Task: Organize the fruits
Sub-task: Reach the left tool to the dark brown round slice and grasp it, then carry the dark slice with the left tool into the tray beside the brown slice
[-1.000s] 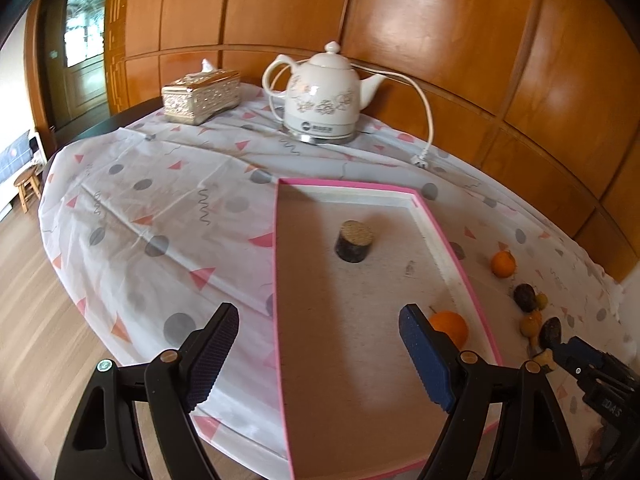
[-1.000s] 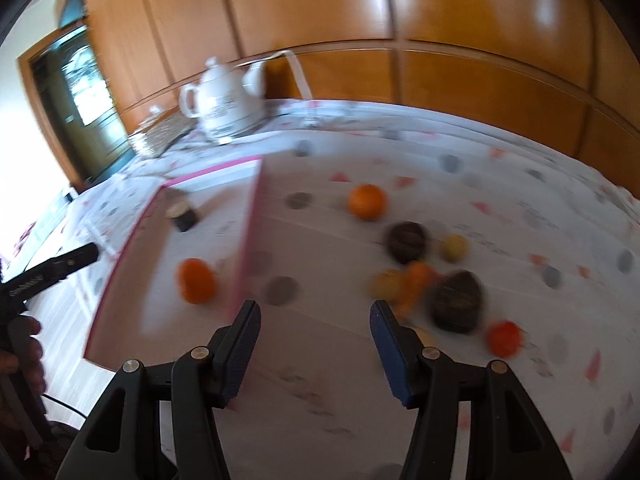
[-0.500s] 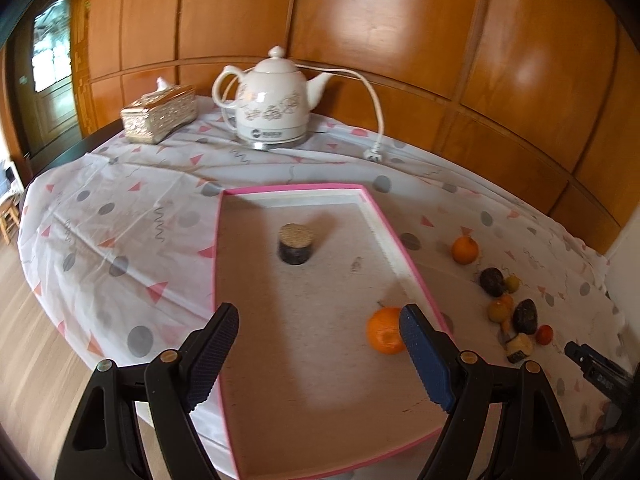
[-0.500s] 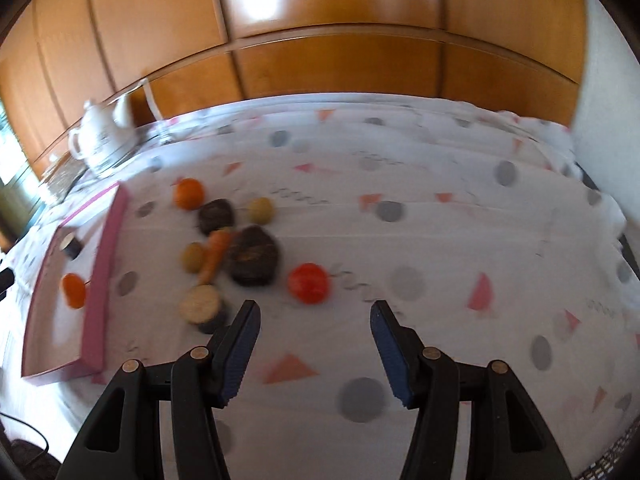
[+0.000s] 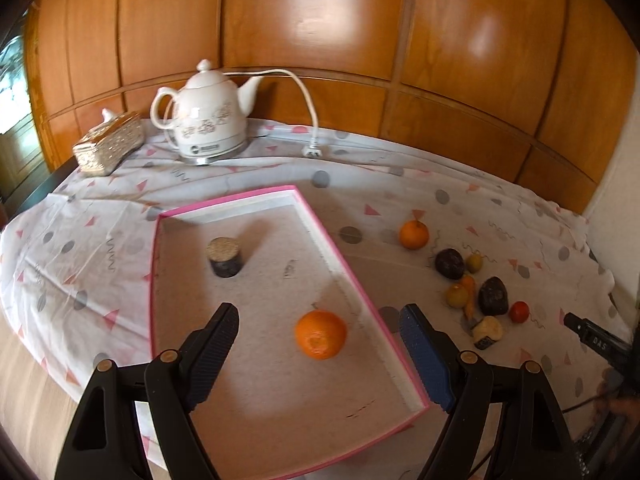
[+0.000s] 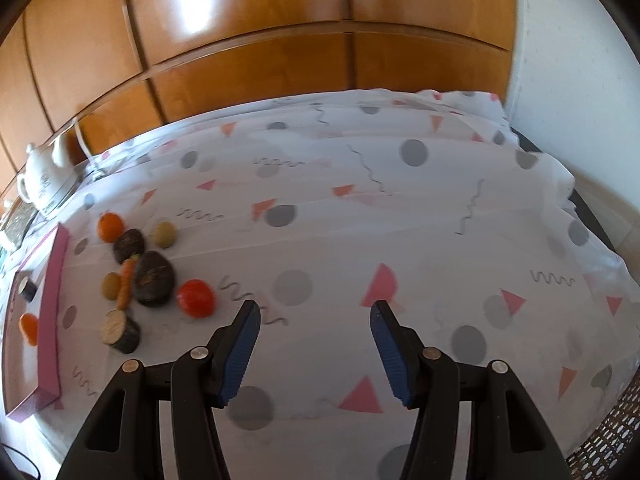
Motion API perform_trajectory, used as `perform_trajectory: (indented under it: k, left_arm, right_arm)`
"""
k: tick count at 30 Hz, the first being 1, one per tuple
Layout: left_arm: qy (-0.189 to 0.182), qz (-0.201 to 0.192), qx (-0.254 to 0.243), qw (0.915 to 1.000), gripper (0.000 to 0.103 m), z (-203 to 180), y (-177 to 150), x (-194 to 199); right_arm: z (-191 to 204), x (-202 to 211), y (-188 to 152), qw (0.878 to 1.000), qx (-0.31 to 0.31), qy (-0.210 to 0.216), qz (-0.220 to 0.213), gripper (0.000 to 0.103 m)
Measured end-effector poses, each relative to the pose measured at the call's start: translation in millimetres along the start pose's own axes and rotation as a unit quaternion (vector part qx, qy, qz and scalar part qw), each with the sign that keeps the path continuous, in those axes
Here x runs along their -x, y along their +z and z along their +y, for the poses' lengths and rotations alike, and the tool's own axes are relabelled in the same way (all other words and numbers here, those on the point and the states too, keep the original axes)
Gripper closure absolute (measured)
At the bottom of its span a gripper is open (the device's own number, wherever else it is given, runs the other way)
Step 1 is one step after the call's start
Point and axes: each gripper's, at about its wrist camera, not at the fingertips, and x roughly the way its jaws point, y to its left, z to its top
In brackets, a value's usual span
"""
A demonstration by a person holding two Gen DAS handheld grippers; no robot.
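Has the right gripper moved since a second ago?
Yes. The right gripper swung rightward, away from the pink-rimmed tray, now at the view's left edge.

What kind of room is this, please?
Probably a dining or living room in a home. A table covered with a patterned tablecloth stands against wood-panelled walls, and on it sit a white electric kettle and a tissue box.

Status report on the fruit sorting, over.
Left gripper and right gripper open, empty. One orange in pink tray; loose fruit pile on cloth. Nothing blocking.
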Motion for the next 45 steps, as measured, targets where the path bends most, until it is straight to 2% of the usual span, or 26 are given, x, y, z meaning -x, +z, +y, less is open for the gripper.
perform_trajectory:
  k: [11,17,19,21,30,40,43,45]
  left_arm:
    - [-0.042,0.018,-0.064,0.9969,0.022,-44,9,-17]
    - [-0.085,0.044,-0.09,0.9913,0.041,-73,21,-39]
    - [-0.096,0.054,-0.098,0.989,0.052,-83,24,-47]
    - [-0.11,0.069,-0.099,0.9866,0.056,-91,28,-58]
    - [-0.123,0.124,-0.079,0.9814,0.056,-123,47,-118]
    - [-0.121,0.177,-0.065,0.9745,0.055,-148,57,-173]
    - [-0.117,0.182,-0.068,0.974,0.056,-153,58,-184]
    - [-0.117,0.185,-0.07,0.9732,0.06,-153,57,-189]
  right_arm:
    - [-32,-14,-2,0.998,-0.046,-0.037,0.003,0.045]
    - [-38,-18,-2,0.998,-0.048,-0.046,0.001,0.045]
    - [-40,-18,-1,0.998,-0.047,-0.051,0.0,0.045]
    - [-44,-19,-1,0.997,-0.052,-0.054,-0.001,0.045]
    - [-64,-24,0,0.993,-0.082,-0.079,-0.002,0.045]
    - [-65,-31,-1,0.993,-0.089,-0.073,0.009,0.045]
    - [-65,-33,-3,0.993,-0.09,-0.071,0.013,0.045]
    - [-65,-34,-3,0.993,-0.088,-0.073,0.013,0.045]
